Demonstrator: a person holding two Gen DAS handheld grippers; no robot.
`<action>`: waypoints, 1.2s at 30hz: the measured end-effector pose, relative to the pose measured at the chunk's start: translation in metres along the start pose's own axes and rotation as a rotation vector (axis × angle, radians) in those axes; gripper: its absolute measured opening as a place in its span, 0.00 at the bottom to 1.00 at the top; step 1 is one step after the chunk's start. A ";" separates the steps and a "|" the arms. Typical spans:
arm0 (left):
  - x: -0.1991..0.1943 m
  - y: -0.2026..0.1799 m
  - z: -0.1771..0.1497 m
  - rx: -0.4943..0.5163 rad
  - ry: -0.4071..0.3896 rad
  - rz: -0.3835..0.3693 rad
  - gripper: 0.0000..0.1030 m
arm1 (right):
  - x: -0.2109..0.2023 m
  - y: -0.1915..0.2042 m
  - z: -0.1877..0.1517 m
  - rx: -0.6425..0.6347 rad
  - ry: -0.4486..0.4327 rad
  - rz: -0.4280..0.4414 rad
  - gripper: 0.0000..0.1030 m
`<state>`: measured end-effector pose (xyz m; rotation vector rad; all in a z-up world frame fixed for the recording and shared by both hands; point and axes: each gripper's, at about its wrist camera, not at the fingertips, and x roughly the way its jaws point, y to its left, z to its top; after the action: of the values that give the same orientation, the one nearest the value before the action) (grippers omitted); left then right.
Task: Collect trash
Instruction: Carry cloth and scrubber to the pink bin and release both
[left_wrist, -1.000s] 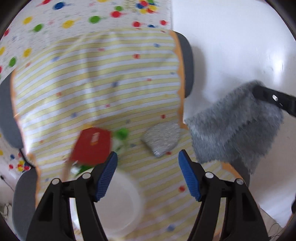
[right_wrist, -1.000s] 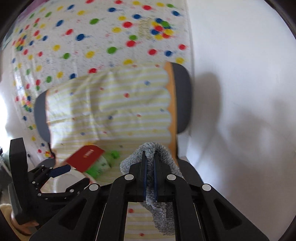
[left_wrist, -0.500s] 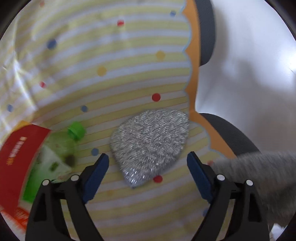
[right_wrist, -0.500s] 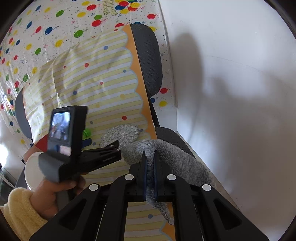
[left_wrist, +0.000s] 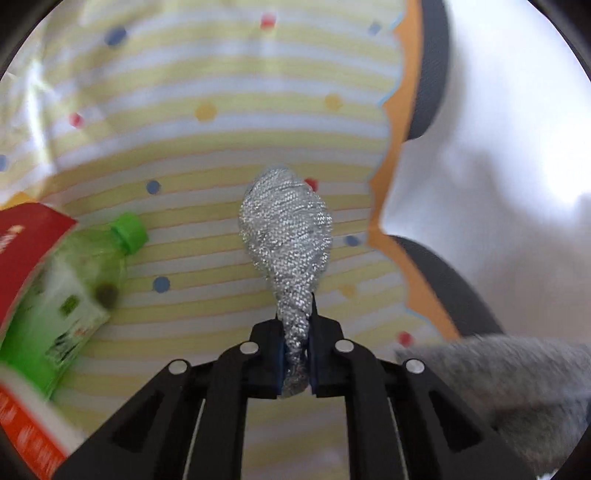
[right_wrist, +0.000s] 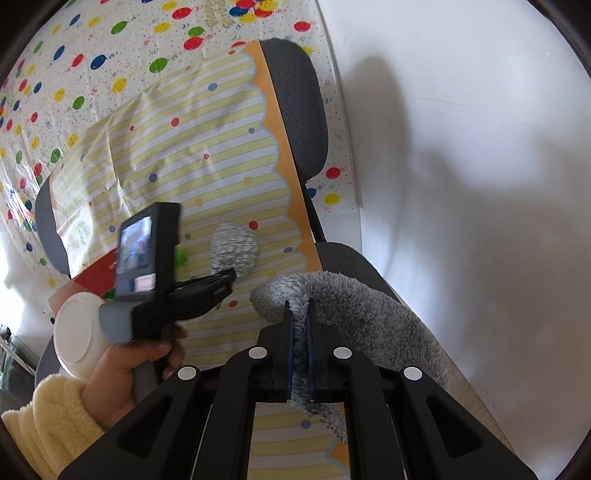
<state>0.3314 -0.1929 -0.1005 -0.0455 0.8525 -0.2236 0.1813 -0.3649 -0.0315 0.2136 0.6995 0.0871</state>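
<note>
My left gripper (left_wrist: 295, 332) is shut on a silver mesh scrub pad (left_wrist: 286, 236), pinching its near end above the yellow striped cloth (left_wrist: 221, 140). The pad (right_wrist: 233, 249) and the left gripper (right_wrist: 207, 286) also show in the right wrist view. My right gripper (right_wrist: 300, 325) is shut on a grey fluffy cloth (right_wrist: 354, 306), which drapes to the right of the jaws. The grey cloth (left_wrist: 517, 380) also shows at the lower right of the left wrist view.
A green bottle (left_wrist: 70, 291) and a red box (left_wrist: 26, 240) lie left of the pad. A white bowl (right_wrist: 75, 328) sits at the seat's left. The striped cloth covers a grey office chair (right_wrist: 299, 107). A white wall (right_wrist: 461, 147) stands on the right.
My left gripper has closed on the silver pad, which now stands bunched between the jaws. The right gripper still holds the grey cloth.
</note>
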 end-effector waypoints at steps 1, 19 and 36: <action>-0.014 0.000 -0.005 -0.004 -0.009 -0.032 0.07 | -0.007 0.000 0.000 0.004 -0.009 -0.002 0.06; -0.210 0.001 -0.126 0.180 -0.027 -0.124 0.08 | -0.165 0.017 -0.076 0.074 -0.098 -0.044 0.06; -0.240 -0.051 -0.219 0.301 0.013 -0.358 0.08 | -0.208 -0.019 -0.179 0.138 0.025 -0.255 0.07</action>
<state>0.0058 -0.1805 -0.0603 0.0855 0.8119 -0.6871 -0.0927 -0.3855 -0.0384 0.2540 0.7532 -0.2030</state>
